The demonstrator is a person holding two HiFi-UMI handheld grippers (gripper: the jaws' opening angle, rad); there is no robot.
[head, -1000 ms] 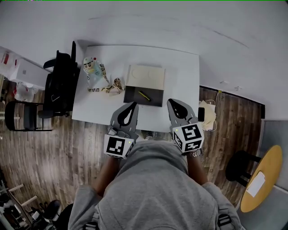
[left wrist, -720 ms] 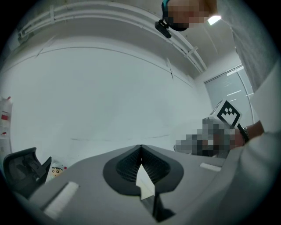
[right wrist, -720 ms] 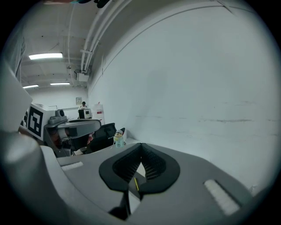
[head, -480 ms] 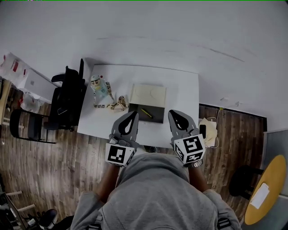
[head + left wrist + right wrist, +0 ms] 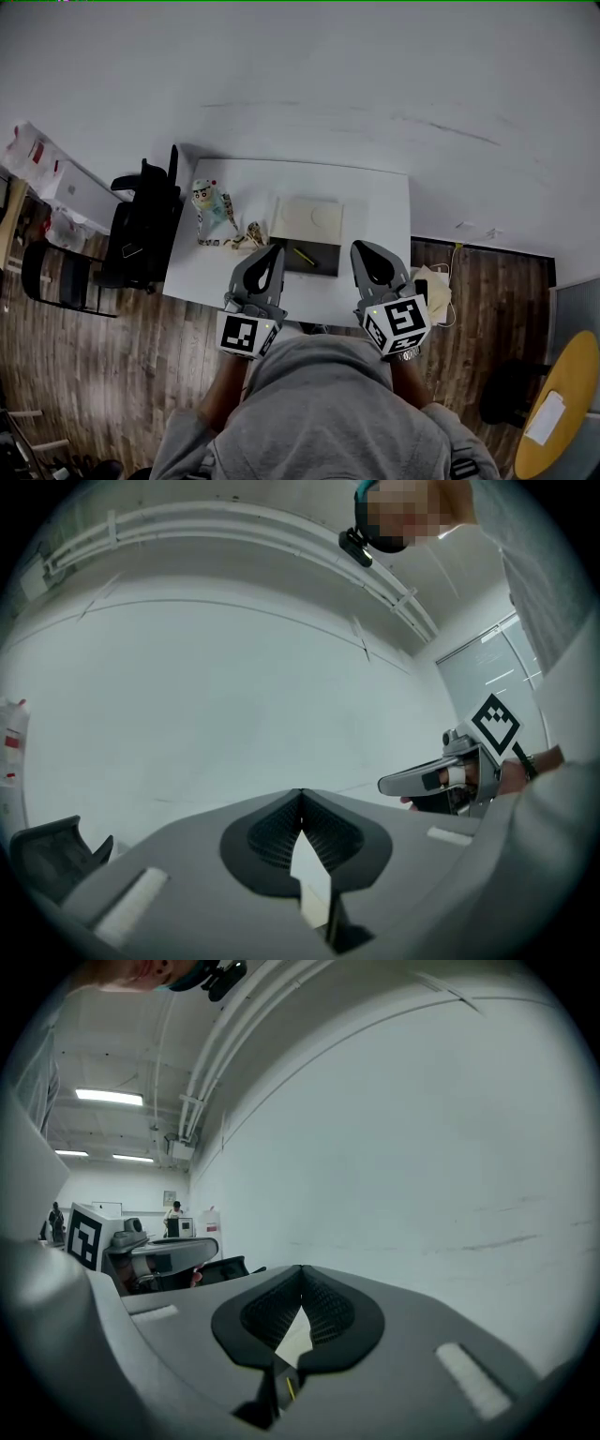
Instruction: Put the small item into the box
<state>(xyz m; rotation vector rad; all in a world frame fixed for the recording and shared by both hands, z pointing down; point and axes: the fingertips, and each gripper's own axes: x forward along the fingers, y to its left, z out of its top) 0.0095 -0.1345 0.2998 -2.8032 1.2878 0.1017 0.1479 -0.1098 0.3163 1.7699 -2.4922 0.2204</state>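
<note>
Nearest the camera, in front of the person's grey sweatshirt point(image 5: 319, 412), the left gripper point(image 5: 272, 248) and the right gripper point(image 5: 358, 246) are held side by side, well above the table point(image 5: 375, 216). Each gripper's own view shows its jaws pressed together at the tips with nothing between them, so both are empty.

Below them on the table lies the box point(image 5: 323, 261), a dark open tray with its cream lid point(image 5: 307, 219) folded back on the far side. A small yellow stick point(image 5: 302, 255) lies inside the tray. By that, the placing looks finished, and at most the lid is left to close.

To the left stand a toy figure point(image 5: 208, 202) and a small tan object point(image 5: 251, 234), with a black chair point(image 5: 141, 234) beside the table.
</note>
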